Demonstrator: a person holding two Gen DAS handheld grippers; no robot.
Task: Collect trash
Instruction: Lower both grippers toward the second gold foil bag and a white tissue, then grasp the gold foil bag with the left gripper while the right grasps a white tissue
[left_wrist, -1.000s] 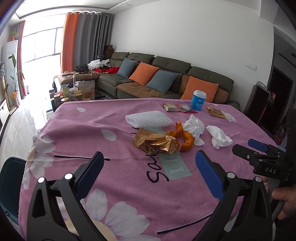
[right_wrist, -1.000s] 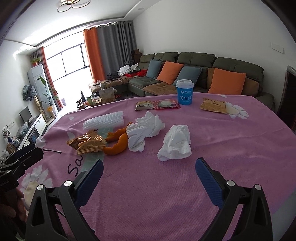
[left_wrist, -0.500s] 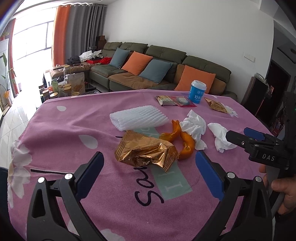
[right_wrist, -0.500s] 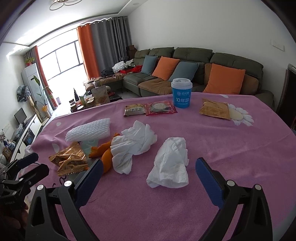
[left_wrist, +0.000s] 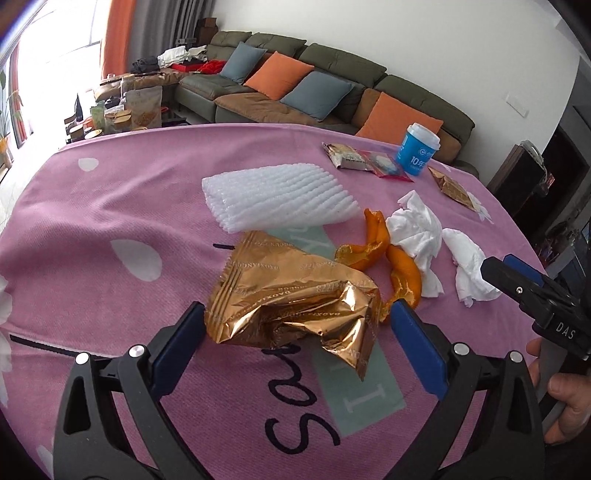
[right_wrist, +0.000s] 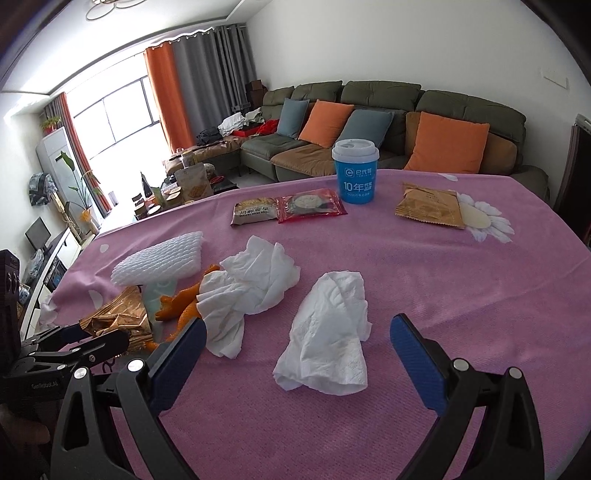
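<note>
- Pink flowered tabletop (left_wrist: 110, 206), strewn with trash.
- White foam net (left_wrist: 277, 197), at 12 o'clock from gold wrapper (left_wrist: 291, 299).
- Left tool (left_wrist: 297, 321) spread wide, blue pads either side of gold wrapper, not yet clamped.
- Right tool (right_wrist: 297, 332) spread wide, holding nothing, crumpled tissue (right_wrist: 328, 336) between its pads.
- Second tissue (right_wrist: 251, 288) at 10 o'clock from that, touching orange peel (right_wrist: 181, 302).
- Blue cup (right_wrist: 355, 170) upright at far edge, 12 o'clock.

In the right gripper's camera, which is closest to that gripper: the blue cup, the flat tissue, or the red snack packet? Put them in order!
From the right gripper:
1. Flat tissue, between its fingers.
2. Red snack packet, farther back, middle.
3. Blue cup, just behind it.
</note>
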